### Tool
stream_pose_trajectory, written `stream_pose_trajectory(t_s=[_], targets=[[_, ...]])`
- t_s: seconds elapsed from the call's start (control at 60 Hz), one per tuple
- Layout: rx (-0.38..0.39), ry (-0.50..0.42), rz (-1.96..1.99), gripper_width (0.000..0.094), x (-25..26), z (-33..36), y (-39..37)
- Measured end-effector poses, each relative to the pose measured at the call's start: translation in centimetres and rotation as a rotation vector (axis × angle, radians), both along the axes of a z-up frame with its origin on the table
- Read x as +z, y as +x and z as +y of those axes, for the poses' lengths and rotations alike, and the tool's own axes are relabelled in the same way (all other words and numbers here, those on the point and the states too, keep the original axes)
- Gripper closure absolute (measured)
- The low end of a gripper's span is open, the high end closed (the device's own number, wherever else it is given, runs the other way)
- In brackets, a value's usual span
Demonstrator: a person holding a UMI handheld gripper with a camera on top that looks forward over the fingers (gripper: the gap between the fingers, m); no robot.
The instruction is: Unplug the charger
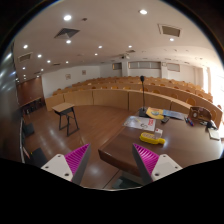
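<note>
My gripper (112, 168) is open and empty, its two magenta pads (76, 160) wide apart, held high above the floor. Just ahead of the fingers is the near corner of a brown wooden table (185, 148). On the table, beyond the right finger, lie a yellow object (152, 138) and a white and blue flat item (140, 123), with more small things farther along. I cannot make out a charger or a plug among them.
This is a large room with a wooden floor (95, 125). A small desk (65, 108) stands beyond the left finger, with a dark chair (30, 150) nearer on the left. A long wooden counter (110, 98) runs along the back, with a thin stand (142, 90) before it.
</note>
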State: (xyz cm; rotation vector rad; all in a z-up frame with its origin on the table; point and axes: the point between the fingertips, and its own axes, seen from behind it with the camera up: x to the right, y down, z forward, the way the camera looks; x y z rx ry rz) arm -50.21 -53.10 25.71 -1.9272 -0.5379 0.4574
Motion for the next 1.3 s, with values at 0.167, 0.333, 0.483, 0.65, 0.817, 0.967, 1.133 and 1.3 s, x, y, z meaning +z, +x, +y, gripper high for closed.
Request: stream_pose_trajectory(t_s=[0.167, 0.333, 0.483, 0.65, 0.817, 0.967, 1.133, 1.3], targets=[[-0.049, -0.049, -0.028, 0.0085, -2.7, 1.5, 0.5], [-0.131, -0.101, -0.082, 0.0086, -7.5, 5.8, 1.4], [-0.262, -0.133, -0.133, 0.0078, -12.3, 12.2, 3.8], [-0.441, -0.124, -0.170, 0.0078, -16.1, 21.1, 6.6], [-0.601, -0.099, -0.146, 0.0083, -18.0, 29.3, 9.0], [-0.680, -0.037, -0.141, 0.0092, -18.6, 35.3, 10.6], [-0.702, -0.002, -0.169, 0.0227, -20.8, 39.9, 10.9], [-0.752, 0.040, -0.172, 0.0546, -21.2, 41.8, 11.6]])
